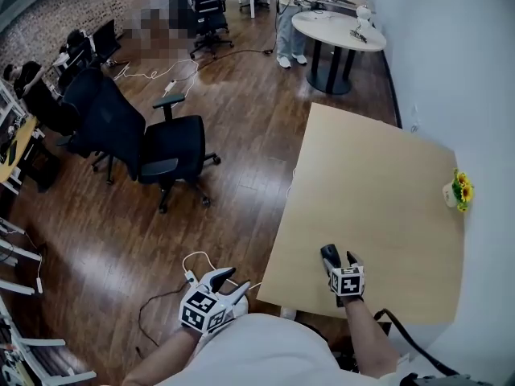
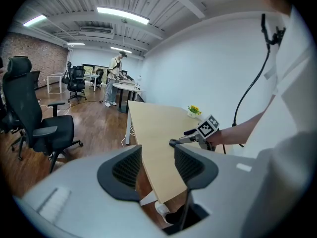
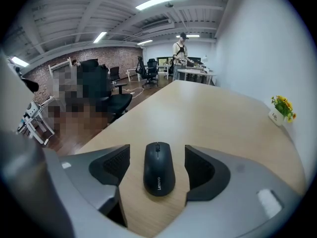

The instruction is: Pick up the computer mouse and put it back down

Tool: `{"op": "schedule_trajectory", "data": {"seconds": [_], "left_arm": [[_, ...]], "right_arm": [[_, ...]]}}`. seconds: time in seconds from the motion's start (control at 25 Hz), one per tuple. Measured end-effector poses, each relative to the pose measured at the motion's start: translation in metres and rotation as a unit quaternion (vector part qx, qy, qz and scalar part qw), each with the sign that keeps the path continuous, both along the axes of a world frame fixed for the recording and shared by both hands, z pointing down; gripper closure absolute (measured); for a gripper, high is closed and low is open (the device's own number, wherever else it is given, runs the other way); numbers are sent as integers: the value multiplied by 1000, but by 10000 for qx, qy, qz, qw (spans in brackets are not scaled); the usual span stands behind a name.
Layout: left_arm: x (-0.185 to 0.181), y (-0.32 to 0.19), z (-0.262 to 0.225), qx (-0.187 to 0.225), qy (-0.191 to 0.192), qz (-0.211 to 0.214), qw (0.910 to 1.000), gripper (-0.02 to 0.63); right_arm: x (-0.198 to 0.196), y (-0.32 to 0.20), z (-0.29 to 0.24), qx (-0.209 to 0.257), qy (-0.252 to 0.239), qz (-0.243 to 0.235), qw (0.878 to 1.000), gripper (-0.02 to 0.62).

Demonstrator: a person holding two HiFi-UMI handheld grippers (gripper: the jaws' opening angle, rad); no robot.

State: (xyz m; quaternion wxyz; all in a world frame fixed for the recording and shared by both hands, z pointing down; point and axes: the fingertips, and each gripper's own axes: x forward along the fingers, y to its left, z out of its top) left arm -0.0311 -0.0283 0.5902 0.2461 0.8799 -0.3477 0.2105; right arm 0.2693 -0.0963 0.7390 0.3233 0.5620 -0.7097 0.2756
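Observation:
A black computer mouse [image 3: 159,168] lies flat on the light wooden table [image 3: 213,118], near its front edge. My right gripper [image 3: 157,157] is open and straddles the mouse, with a clear gap on each side and neither pad touching it. In the head view that gripper [image 1: 339,260] hangs over the table's [image 1: 378,183] near edge, and the mouse shows as a dark shape [image 1: 328,253] at its jaws. My left gripper [image 1: 229,284] is held off the table to the left, over the floor. Its jaws [image 2: 157,165] stand open with nothing between them.
A small pot of yellow flowers [image 1: 459,191] stands at the table's right edge by the white wall. A black office chair [image 1: 161,155] sits on the wood floor to the left, with a white cable [image 1: 197,260] nearby. A round table [image 1: 338,30] and a person [image 1: 286,22] are far back.

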Motion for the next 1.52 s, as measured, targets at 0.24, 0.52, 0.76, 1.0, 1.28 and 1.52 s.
{"op": "schedule_trajectory", "data": {"seconds": [0.24,0.52,0.76,1.0,1.28,1.52], "left_arm": [[6,-1,0,25,62,143,9999,414],[12,-5,4,11,117,394,9992,414],[20,-4,7,-4,162,648,9978,414],[21,-6,6,12,225,832,9963,414],[12,-4,12,-52,216,962,9951,414],[3,-3,11,-60,235,1051,9942,414]], "right_arm": [[-11,22,-53,309,-164,64,9994,236],[-23,62,-119,570,-364,23,9977,219],[-29,94,-183,1044,-342,56,9939,222],[-48,118,-209,1217,-442,102,9915,234],[-61,128,-187,1013,-564,327,9927,253],[-69,132,-183,961,-512,440,9931,256]]}}
